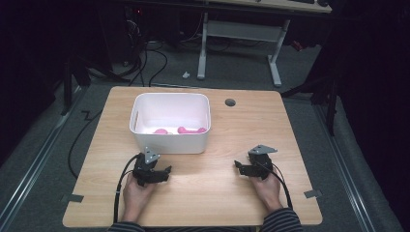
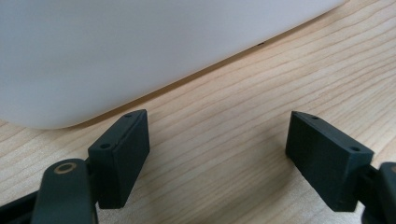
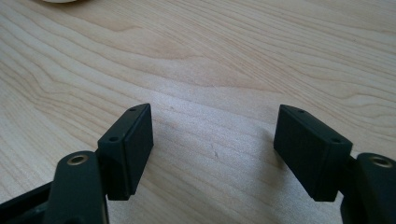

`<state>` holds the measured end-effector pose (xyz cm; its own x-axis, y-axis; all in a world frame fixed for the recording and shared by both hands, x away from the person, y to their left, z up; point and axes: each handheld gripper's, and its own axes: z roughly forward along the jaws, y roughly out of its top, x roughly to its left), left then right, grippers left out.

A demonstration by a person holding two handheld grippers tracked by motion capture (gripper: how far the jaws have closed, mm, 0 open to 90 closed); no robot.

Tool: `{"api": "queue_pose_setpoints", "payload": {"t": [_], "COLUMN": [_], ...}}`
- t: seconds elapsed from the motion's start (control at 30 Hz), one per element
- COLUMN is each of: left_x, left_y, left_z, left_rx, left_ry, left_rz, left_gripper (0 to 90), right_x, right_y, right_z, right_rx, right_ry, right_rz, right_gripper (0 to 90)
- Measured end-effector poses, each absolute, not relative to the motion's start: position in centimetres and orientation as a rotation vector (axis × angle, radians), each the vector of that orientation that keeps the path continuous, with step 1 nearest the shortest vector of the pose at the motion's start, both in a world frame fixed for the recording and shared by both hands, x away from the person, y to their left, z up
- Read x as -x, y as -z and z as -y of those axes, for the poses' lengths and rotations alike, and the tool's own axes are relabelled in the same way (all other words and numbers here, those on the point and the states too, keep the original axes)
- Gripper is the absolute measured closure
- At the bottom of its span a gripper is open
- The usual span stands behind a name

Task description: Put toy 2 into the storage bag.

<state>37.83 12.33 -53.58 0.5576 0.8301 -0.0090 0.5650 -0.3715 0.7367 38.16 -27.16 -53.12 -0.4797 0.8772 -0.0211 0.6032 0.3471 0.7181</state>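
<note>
High view puts the white bin (image 1: 170,122) in the upper middle of the frame, with pink items (image 1: 179,130) lying low inside it against its near wall. Your left gripper (image 1: 162,173) sits just below the bin's lower left corner; your right gripper (image 1: 241,166) rests lower right, well apart from the bin. Both lie on the wooden table (image 1: 217,203), and your left hand is clearly the nearer one.

The move turns on this: the pink items lie up and slightly right of the left gripper, behind the bin's wall, so you would have to lift over the rim before going down. Their long axes seem to run across the frame, though they are too small to be sure.

Left gripper view shows the jaws spread wide with nothing between them, and the bin's wall (image 2: 140,51) close ahead, hiding the contents. Right gripper view shows its jaws equally wide and empty over bare wood.
</note>
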Motion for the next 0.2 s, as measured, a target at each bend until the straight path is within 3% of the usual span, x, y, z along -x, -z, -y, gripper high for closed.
{"api": "queue_pose_setpoints", "payload": {"t": [0.2], "left_x": [-37.82], "left_y": [53.58], "left_z": [-12.33], "left_rx": [-2.083], "left_ry": [-0.479], "left_rz": [-1.116], "left_gripper": [22.1], "right_x": [-38.05], "right_y": [53.12], "right_z": [27.11], "right_rx": [-1.308], "right_ry": [-0.917], "right_rz": [-2.207], "right_gripper": [26.9]}}
